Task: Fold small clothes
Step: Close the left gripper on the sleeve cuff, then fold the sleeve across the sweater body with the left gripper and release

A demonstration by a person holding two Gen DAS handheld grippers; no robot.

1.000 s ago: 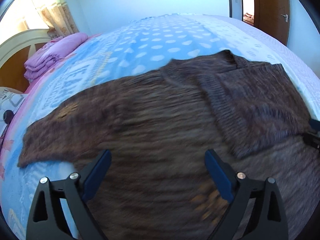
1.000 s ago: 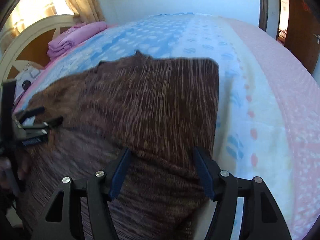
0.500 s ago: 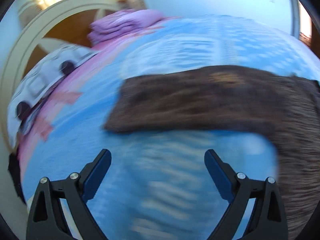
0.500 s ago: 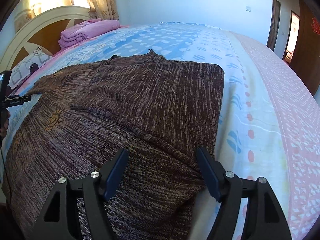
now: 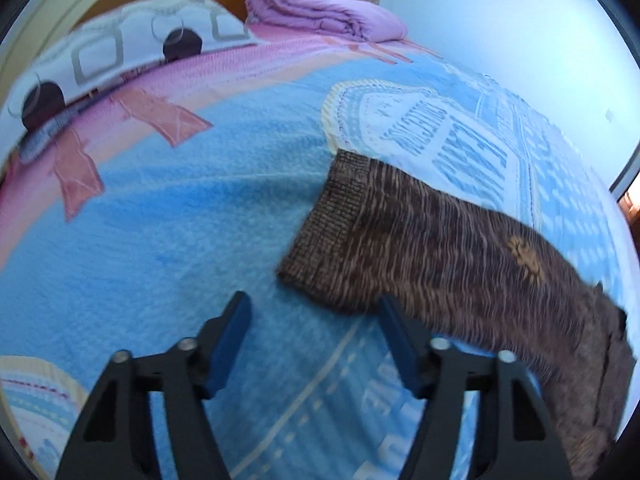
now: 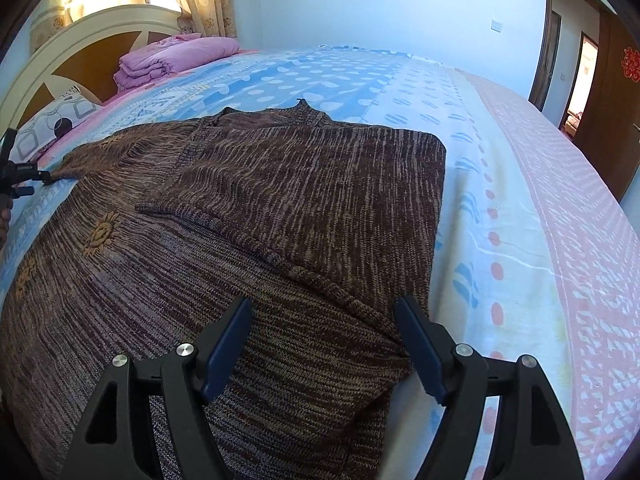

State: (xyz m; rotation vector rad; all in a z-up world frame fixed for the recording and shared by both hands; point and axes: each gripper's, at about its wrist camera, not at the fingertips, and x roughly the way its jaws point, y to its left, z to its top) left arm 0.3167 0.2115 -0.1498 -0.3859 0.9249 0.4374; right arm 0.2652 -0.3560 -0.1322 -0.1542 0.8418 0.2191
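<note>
- The brown knitted sweater [image 6: 248, 240] lies flat on the bed [image 6: 520, 200]; its right sleeve is folded over the body.
- The left sleeve [image 5: 400, 240] lies stretched out on the blue blanket [image 5: 180, 220], with the ribbed cuff [image 5: 332, 224] at its end.
- The left gripper [image 5: 314, 312] is just beside the cuff; its jaws stand wide apart and hold nothing.
- The right gripper [image 6: 322, 316] is above the sweater near the folded edge; its jaws are also apart and hold nothing.
- A folded pink quilt [image 6: 172, 60] lies near the headboard [image 6: 80, 48], next to a patterned pillow [image 5: 120, 48].
</note>
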